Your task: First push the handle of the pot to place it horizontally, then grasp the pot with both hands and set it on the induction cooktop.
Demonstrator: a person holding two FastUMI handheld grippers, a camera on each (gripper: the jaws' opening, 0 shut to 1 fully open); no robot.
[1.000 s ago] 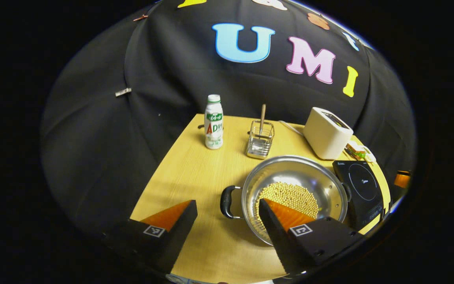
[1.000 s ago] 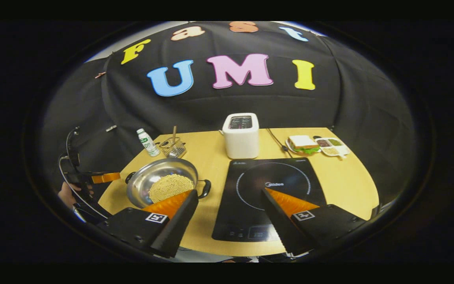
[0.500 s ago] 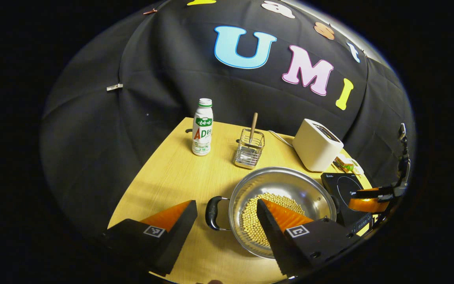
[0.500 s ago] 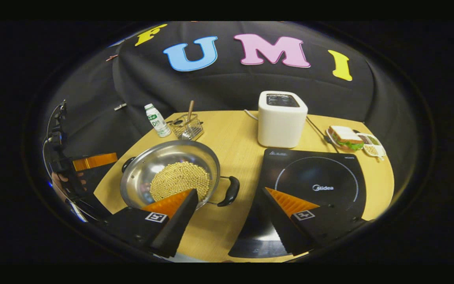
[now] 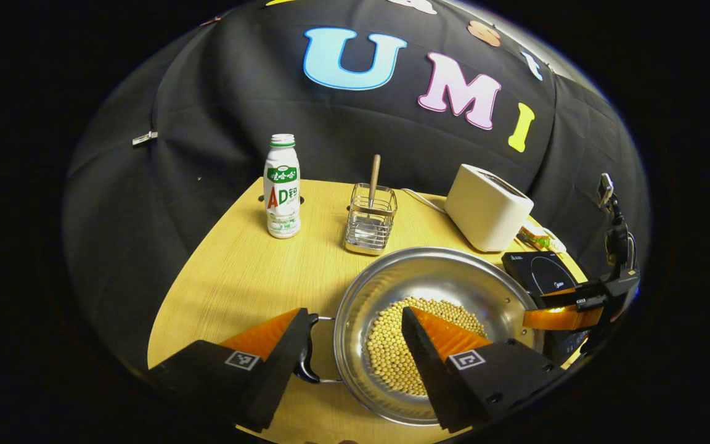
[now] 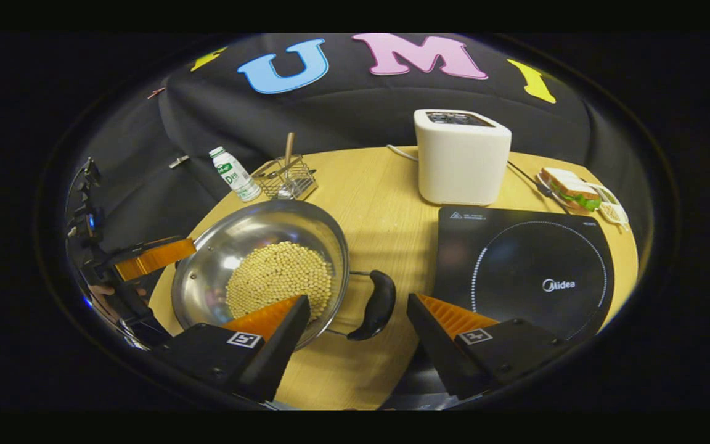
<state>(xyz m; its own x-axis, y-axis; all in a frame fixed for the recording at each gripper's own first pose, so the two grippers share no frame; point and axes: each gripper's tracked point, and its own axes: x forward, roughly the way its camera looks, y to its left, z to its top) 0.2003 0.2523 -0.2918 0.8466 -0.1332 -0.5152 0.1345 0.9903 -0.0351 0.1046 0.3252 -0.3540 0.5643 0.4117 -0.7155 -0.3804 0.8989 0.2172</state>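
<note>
A steel pot holding soybeans stands on the wooden table. It has a black handle at each side. My left gripper is open around the pot's left handle, with one finger over the beans. My right gripper is open too. The pot's right handle lies between its fingers, untouched. The black induction cooktop sits just right of the pot. A finger of the right gripper shows at the pot's far rim.
A white drink bottle and a wire basket with a wooden utensil stand behind the pot. A white toaster sits behind the cooktop. At the far right, a sandwich plate. A hand holds the left gripper.
Both grippers have moved in toward the pot, and each handle now sits between a pair of fingers. The pot has stayed where it was.
</note>
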